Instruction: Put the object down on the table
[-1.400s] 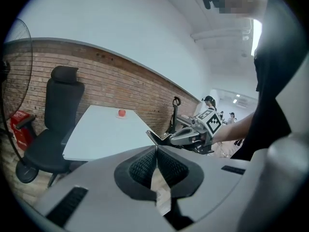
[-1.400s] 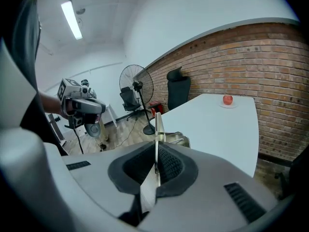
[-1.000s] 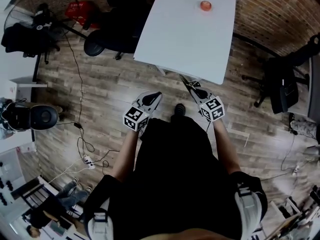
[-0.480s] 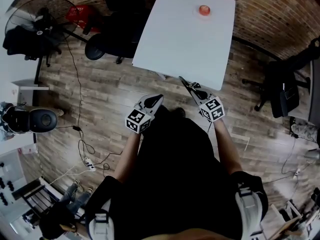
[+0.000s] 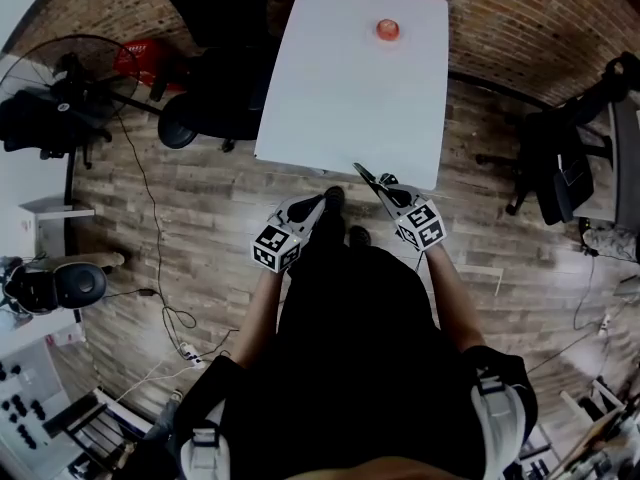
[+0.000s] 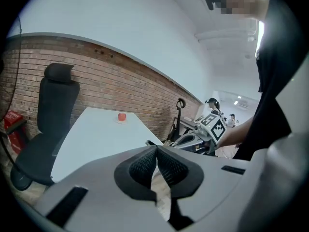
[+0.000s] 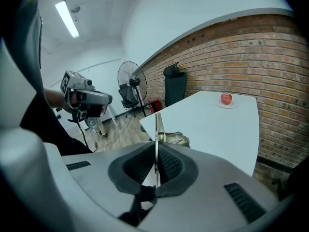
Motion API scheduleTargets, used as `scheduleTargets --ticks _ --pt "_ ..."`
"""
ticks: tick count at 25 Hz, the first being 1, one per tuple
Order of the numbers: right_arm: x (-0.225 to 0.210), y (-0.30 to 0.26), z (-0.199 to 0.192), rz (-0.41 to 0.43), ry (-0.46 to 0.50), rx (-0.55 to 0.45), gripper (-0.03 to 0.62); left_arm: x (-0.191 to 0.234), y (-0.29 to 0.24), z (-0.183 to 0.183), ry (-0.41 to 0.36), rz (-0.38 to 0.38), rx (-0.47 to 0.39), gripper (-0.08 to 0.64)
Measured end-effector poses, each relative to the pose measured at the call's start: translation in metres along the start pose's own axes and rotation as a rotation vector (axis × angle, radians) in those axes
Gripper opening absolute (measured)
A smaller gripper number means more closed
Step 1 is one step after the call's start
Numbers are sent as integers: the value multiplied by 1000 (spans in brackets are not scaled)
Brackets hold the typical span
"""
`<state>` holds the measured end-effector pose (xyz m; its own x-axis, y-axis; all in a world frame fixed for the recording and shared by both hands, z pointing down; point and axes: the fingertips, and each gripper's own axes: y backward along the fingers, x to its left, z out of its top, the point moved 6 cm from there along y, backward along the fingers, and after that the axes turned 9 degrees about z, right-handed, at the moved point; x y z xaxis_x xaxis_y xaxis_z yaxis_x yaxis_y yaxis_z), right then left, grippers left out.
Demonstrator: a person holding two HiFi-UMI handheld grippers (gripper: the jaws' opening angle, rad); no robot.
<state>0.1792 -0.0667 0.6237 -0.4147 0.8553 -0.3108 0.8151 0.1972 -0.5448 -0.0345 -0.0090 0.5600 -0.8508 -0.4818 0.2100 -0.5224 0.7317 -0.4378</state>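
Looking down in the head view, a white rectangular table (image 5: 340,98) fills the 12 o'clock part of the frame above a wooden plank floor (image 5: 200,198). A small red round fruit (image 5: 388,30) sits on the table towards its far edge. The right gripper (image 5: 385,188) is clamped on a thin dark metal tool (image 5: 364,174), which points to 11 o'clock, its tip showing against the table's near edge. The left gripper (image 5: 320,202) is at 9 o'clock of the right one, over the floor. A black office chair (image 5: 215,58) stands at 9 o'clock of the table.

In the left gripper view, the jaw tips meet with nothing between them. The table lies at 11 o'clock, the red fruit far off on it, and a brick wall (image 6: 96,81) runs behind.

In the right gripper view, the pads press on the metal tool, seen edge-on as an upright strip at 12 o'clock. The table spreads towards 2 o'clock, and a standing fan (image 7: 128,79) is at 11 o'clock.
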Motion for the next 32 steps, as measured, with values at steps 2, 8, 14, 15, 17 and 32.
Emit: scheduleTargets --ticks 2,8,14,15,17,32 --pt "-5 1 6 -14 -10 -3 -2 8 -8 7 -13 -19 -3 21" --pt "-21 -10 25 -46 -19 8 -2 39 -25 31 -18 -41 -12 21" --pt "-31 -36 44 -60 -38 13 -2 73 -33 35 -10 -71 -2 21" --pt "-32 -42 48 -61 -41 16 -2 81 -35 36 -10 -75 2 21" --pt "-35 -52 54 -70 -46 18 -2 95 -40 37 -10 -87 10 21" --pt "-69 -104 60 -162 -182 21 -2 159 -84 55 -50 -215 33 21"
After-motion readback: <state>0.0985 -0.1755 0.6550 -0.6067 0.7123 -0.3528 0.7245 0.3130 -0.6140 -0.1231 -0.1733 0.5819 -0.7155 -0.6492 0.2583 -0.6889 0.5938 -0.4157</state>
